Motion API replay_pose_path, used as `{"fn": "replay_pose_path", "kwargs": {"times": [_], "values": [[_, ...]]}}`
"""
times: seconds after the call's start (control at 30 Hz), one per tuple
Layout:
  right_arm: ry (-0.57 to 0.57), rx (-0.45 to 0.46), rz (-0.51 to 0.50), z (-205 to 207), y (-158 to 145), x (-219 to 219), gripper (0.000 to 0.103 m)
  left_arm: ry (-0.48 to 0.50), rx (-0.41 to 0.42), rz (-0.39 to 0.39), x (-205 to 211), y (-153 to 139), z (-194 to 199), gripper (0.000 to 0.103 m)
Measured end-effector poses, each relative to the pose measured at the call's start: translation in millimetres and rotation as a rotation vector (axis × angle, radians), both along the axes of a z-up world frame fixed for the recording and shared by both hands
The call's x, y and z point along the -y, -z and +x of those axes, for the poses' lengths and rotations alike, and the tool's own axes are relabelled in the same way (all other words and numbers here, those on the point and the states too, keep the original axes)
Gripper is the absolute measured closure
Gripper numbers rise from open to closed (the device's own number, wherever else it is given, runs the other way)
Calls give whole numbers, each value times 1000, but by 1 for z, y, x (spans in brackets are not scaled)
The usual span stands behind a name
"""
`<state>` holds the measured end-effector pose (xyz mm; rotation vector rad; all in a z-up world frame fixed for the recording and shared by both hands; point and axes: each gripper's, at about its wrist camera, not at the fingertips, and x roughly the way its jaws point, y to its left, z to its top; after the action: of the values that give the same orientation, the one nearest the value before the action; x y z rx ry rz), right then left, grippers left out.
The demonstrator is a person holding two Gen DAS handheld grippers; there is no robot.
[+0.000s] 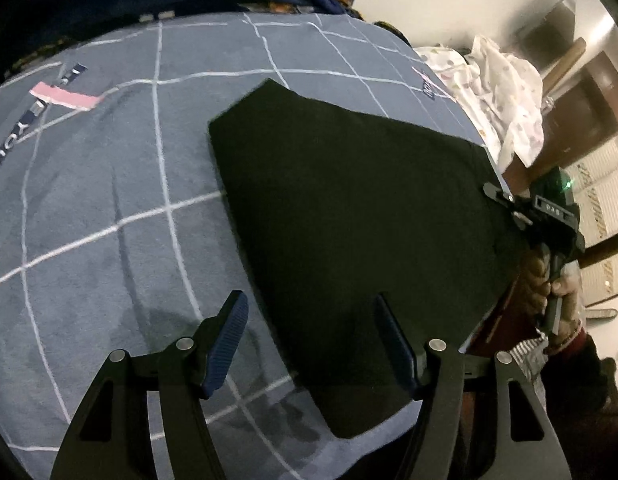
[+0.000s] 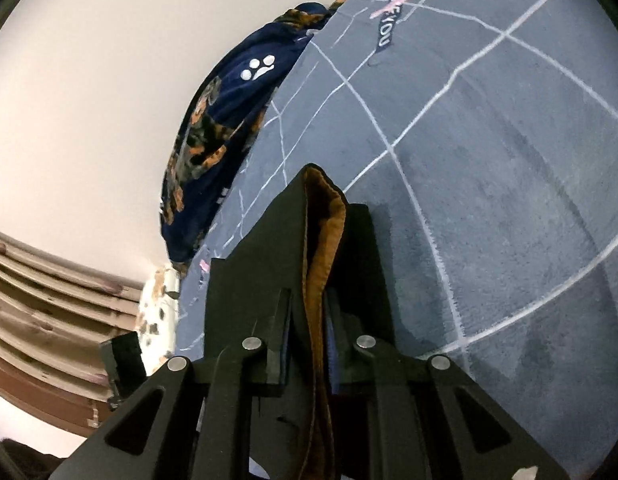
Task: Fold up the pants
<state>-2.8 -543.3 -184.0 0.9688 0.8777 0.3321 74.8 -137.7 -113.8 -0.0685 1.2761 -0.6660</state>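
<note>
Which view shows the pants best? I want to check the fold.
The left wrist view: the pants lie spread flat on the blanket, outline clear. The right wrist view shows only a pinched edge with orange lining between the right tongs.

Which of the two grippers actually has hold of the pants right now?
The right gripper: it is shut on a bunched edge of the black pants, orange lining showing between its fingers. The left gripper hovers open, gripping nothing.

Bedspread (image 1: 109, 208) free left; blanket (image 2: 213, 120) heap blocks far edge.
</note>
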Motion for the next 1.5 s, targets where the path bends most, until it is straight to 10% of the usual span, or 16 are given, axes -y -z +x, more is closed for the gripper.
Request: {"fn": "replay_pose_path", "kwargs": {"times": [0.4,0.57,0.97,1.13,1.5], "values": [[1,63,-79,-10,-9,2,80,-4,-72,-28,-1,17,11,37],[4,24,-218,-13,-17,5,56,2,-112,-87,2,23,21,37],[-92,5,-173,1,-3,-14,54,86,-44,-121,25,23,29,21],[-78,8,-102,-2,5,-17,69,56,-49,-143,25,24,34,78],[-116,37,184,8,18,-88,72,-72,11,-207,-57,-1,30,86]]}}
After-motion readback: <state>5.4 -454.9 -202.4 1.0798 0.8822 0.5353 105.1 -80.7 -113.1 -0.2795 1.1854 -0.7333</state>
